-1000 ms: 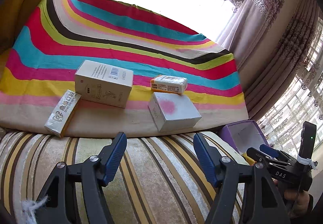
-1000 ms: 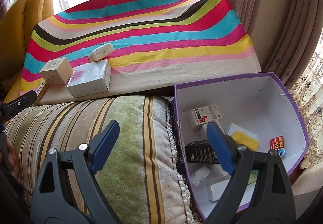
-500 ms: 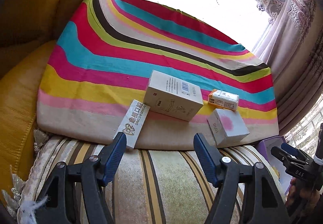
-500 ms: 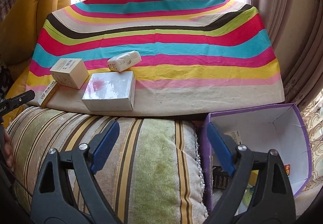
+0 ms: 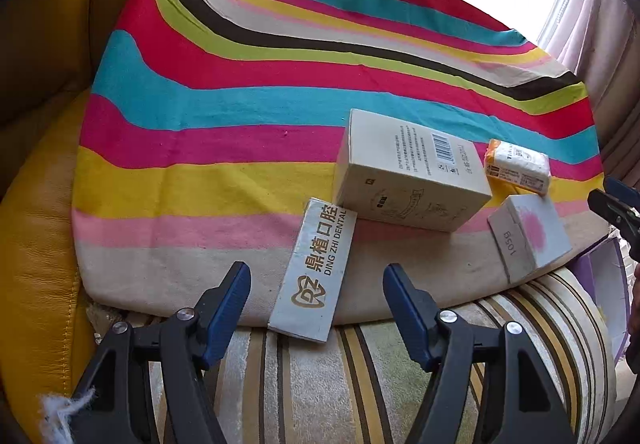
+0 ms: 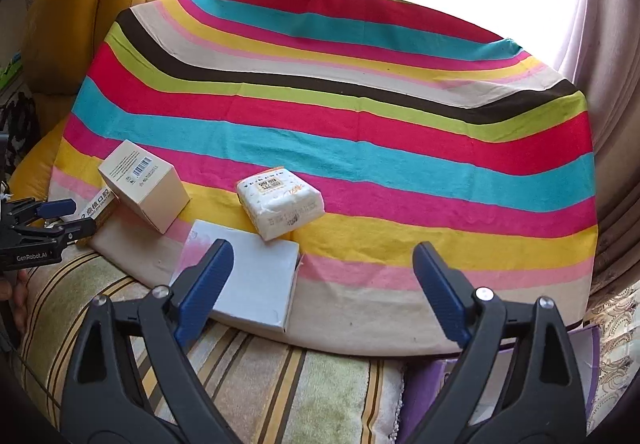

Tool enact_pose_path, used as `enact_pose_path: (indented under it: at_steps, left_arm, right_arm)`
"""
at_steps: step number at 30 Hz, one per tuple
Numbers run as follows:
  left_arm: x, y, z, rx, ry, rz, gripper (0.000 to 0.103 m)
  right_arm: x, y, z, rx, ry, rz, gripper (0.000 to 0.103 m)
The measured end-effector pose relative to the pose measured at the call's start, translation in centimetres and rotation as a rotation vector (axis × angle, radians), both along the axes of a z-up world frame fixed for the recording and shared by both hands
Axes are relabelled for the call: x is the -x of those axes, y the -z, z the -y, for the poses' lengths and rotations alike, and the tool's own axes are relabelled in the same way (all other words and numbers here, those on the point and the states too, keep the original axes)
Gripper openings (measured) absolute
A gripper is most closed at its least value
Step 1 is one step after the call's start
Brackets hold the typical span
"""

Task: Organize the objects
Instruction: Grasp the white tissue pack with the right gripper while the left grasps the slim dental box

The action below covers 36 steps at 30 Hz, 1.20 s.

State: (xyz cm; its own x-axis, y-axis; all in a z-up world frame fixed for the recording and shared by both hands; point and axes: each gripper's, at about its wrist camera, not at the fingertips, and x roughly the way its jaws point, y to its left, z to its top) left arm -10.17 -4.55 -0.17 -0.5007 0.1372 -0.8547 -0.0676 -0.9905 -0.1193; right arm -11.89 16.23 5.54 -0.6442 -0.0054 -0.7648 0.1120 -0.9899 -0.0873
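Dental box [image 5: 317, 270] low centre of left wrist frame, lying long-ways, near end hanging over striped cloth [image 5: 240, 104] edge onto striped cushion [image 5: 304, 384]. Now framed between left gripper [image 5: 316, 292] fingers [image 5: 228, 300]; a second ago sat far lower left of frame, so left gripper swung over and lined up on it. Likely next pick. Fingers spread wide, nothing held, not touching box yet, short of it.

Beige barcode box [image 5: 408, 176] just behind, right of centre, corner touching or overlapping dental box top end. Tissue pack [image 5: 516, 166] right edge. White box with pink smudge [image 5: 528, 236] lower right, at cloth edge.

Right wrist frame: white box [image 6: 244, 284] low centre-left, partly behind left finger of right gripper [image 6: 324, 284]. Tissue pack [image 6: 280, 204] just behind it, touching. Purple bin [image 6: 432, 376] only a sliver at bottom right now, filled the right half a second ago, so right gripper turned away from bin toward cloth. Fingers wide apart, empty.

Both grippers low over cushion, pointing forward at cloth, hand [image 6: 16, 292] partly visible at left edge of right wrist frame. Four items left on cloth; sorting unfinished.
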Motion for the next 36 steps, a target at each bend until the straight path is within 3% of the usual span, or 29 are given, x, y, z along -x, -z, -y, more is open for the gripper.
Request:
enact_pose_path:
  at_steps: [11, 19, 20, 22, 24, 30, 36]
  left_arm:
    - [0.7, 1.0, -0.6, 0.057, 0.013, 0.015, 0.063]
    - [0.4, 0.9, -0.5, 0.076, 0.005, -0.011, 0.049]
    - [0.4, 0.8, -0.5, 0.075, 0.003, -0.014, 0.047]
    - [0.3, 0.8, -0.4, 0.073, 0.000, -0.020, 0.038]
    - [0.2, 0.8, -0.4, 0.072, 0.002, -0.024, 0.034]
    - [0.5, 0.8, -0.7, 0.061, 0.004, -0.031, 0.032]
    - [0.5, 0.8, -0.7, 0.053, 0.002, -0.035, 0.032]
  right_arm:
    - [6.1, 2.4, 1.8, -0.044, -0.136, 0.094, 0.094]
    - [8.0, 4.7, 2.9, -0.059, -0.184, 0.153, 0.093]
    - [8.1, 4.8, 3.0, -0.057, -0.186, 0.154, 0.092]
    - [8.1, 5.0, 3.0, -0.053, -0.187, 0.158, 0.077]
    - [8.3, 5.3, 3.2, -0.051, -0.184, 0.171, 0.069]
    - [7.9, 5.2, 3.3, -0.033, -0.184, 0.160, 0.057]
    - [7.4, 5.0, 3.0, -0.004, -0.159, 0.145, 0.056]
